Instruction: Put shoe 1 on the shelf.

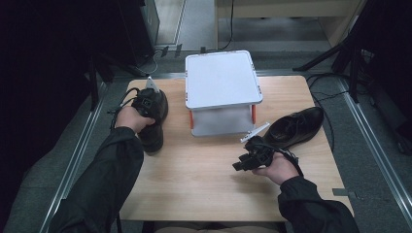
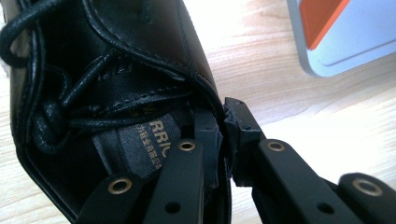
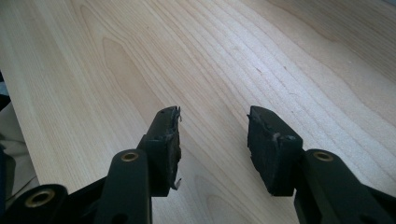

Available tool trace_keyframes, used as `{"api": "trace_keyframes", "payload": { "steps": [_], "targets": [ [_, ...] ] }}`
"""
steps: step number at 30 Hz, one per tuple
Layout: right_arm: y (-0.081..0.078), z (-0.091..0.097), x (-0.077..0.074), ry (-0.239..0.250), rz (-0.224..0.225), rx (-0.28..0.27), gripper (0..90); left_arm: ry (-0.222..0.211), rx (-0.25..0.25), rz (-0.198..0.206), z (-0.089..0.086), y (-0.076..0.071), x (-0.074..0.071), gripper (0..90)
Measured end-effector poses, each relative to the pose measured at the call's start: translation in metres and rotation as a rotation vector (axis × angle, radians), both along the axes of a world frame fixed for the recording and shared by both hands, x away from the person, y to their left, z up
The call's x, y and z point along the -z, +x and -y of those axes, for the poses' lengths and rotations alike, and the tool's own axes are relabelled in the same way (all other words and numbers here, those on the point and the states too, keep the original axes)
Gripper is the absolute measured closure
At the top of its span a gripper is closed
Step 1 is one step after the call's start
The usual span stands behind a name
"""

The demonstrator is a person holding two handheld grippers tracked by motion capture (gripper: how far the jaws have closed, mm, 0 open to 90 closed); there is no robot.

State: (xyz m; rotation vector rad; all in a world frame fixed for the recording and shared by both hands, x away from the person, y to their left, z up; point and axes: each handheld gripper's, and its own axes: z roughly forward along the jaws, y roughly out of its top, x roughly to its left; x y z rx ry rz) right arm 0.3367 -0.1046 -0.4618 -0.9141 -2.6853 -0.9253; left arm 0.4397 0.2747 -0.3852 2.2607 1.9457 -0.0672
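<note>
A black leather lace-up shoe (image 1: 154, 130) stands at the left of the wooden table (image 1: 204, 179). My left gripper (image 1: 146, 104) is shut on its collar: in the left gripper view one jaw sits inside the shoe (image 2: 107, 88) and the other outside, pinching the leather edge, with the gripper (image 2: 223, 135) at the rim. A second black shoe (image 1: 297, 126) lies on its side at the right. My right gripper (image 1: 243, 162) hovers over bare wood in front of that shoe, open with nothing between its pads (image 3: 166, 140); its midpoint (image 3: 214, 140) is over the table.
A white two-level stand (image 1: 222, 80) with orange posts sits at the back middle of the table, its corner (image 2: 341, 32) close to the held shoe. Metal rails run along both table sides. Tripod legs (image 1: 335, 53) stand at the far right.
</note>
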Motion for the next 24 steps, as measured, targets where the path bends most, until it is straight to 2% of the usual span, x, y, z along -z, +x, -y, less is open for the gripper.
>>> {"api": "trace_keyframes", "payload": {
  "steps": [5,6,9,15,24],
  "targets": [
    [0.000,0.001,0.000,-0.001,0.001,0.000,54.5,-0.005,0.012,-0.006,0.002,0.001,0.004,82.2],
    [0.000,0.001,0.000,-0.001,0.001,0.001,54.4,-0.017,0.010,-0.009,0.002,0.001,0.004,81.4],
    [-0.001,0.001,0.000,-0.004,0.000,0.003,54.2,-0.017,0.007,0.000,0.002,0.000,0.002,79.5],
    [-0.001,0.002,0.001,-0.007,-0.001,0.005,54.0,-0.038,-0.010,0.014,-0.006,-0.003,-0.011,74.4],
    [-0.001,0.001,0.001,-0.013,-0.004,0.004,53.7,-0.070,-0.049,0.032,-0.035,-0.015,-0.033,72.5]
  ]
}}
